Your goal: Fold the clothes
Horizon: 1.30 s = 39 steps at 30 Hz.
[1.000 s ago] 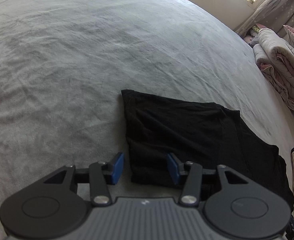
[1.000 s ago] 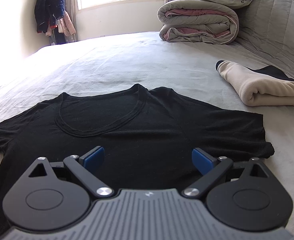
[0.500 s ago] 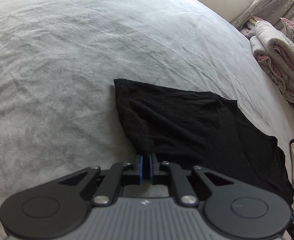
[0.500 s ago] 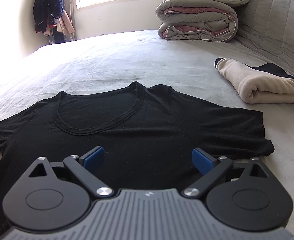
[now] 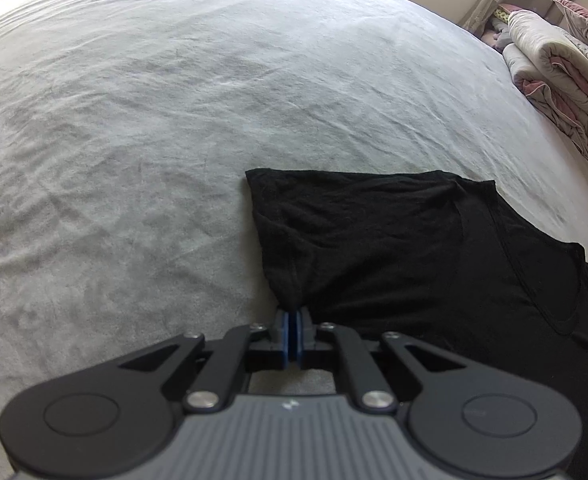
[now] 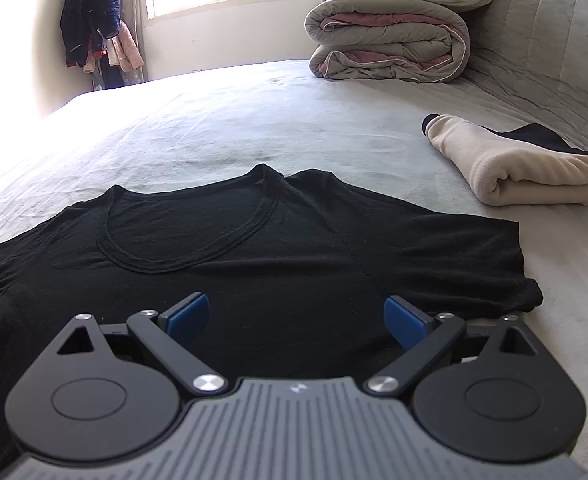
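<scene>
A black T-shirt (image 6: 254,264) lies spread on the grey bed (image 6: 294,120), its neckline facing away from me in the right wrist view. In the left wrist view the same black T-shirt (image 5: 414,248) reaches to the right, and my left gripper (image 5: 293,320) is shut on the near edge of its sleeve, the cloth bunched into a peak between the blue pads. My right gripper (image 6: 296,312) is open and hovers low over the shirt's body, with nothing pinched between its fingers.
A folded cream garment (image 6: 514,172) lies on the bed (image 5: 134,120) right of the shirt, with a dark piece behind it. A rolled grey-pink duvet (image 6: 390,44) and pillows sit at the back. Clothes (image 6: 94,20) hang in the far corner.
My left gripper went from open around the sleeve's edge to shut on it, gathering the cloth into a peak. The right gripper has stayed open in the same place.
</scene>
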Each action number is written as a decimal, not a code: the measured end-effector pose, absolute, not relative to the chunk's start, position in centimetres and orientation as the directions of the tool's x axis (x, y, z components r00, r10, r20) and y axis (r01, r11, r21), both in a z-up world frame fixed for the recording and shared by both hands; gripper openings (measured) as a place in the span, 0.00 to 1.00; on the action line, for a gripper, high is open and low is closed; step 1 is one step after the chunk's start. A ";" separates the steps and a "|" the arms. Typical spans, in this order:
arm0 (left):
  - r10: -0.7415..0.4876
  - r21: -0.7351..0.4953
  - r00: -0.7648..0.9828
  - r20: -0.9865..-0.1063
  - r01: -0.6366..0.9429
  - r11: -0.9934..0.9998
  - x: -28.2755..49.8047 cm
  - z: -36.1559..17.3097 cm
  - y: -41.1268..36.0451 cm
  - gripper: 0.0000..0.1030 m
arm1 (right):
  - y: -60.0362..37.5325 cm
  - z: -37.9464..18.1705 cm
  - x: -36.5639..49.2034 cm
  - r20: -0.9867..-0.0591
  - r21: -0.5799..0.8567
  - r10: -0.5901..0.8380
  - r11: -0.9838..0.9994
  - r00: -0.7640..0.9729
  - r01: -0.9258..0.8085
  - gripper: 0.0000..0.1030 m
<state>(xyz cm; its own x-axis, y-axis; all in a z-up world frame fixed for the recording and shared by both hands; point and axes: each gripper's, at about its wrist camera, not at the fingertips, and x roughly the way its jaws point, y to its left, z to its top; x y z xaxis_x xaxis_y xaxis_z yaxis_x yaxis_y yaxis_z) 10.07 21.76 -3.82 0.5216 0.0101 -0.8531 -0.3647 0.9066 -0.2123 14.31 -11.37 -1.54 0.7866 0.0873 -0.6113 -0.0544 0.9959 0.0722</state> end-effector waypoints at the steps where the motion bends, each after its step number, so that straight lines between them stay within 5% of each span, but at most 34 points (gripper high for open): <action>1: 0.009 -0.215 0.522 -0.853 -0.366 0.905 10.0 -3.8 21.8 0.04 | -11.4 -1.5 14.3 -0.611 0.073 0.087 0.996 0.787 -0.054 0.93; 18: 0.004 -0.218 0.520 -0.854 -0.366 0.905 9.9 -3.4 21.9 0.09 | -11.3 -1.9 14.4 -0.624 0.078 0.092 0.995 0.776 -0.055 0.93; 25: 0.014 -0.221 0.538 -0.843 -0.370 0.902 9.9 -2.7 22.0 0.33 | -11.3 -1.8 14.3 -0.622 0.077 0.091 0.996 0.778 -0.055 0.94; 39: -0.056 -0.263 0.672 -0.739 -0.211 0.942 10.7 -1.9 18.5 0.43 | -10.9 -2.1 14.4 -0.635 0.083 0.100 0.995 0.766 -0.061 0.94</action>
<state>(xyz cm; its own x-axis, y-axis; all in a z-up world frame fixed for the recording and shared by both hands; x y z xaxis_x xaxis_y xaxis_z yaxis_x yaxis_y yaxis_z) 10.69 18.52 -1.91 0.6718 -0.0558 -0.7386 -0.2107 0.9416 -0.2627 14.38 -10.86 -2.14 0.7661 0.1003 -0.6349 -0.0611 0.9946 0.0834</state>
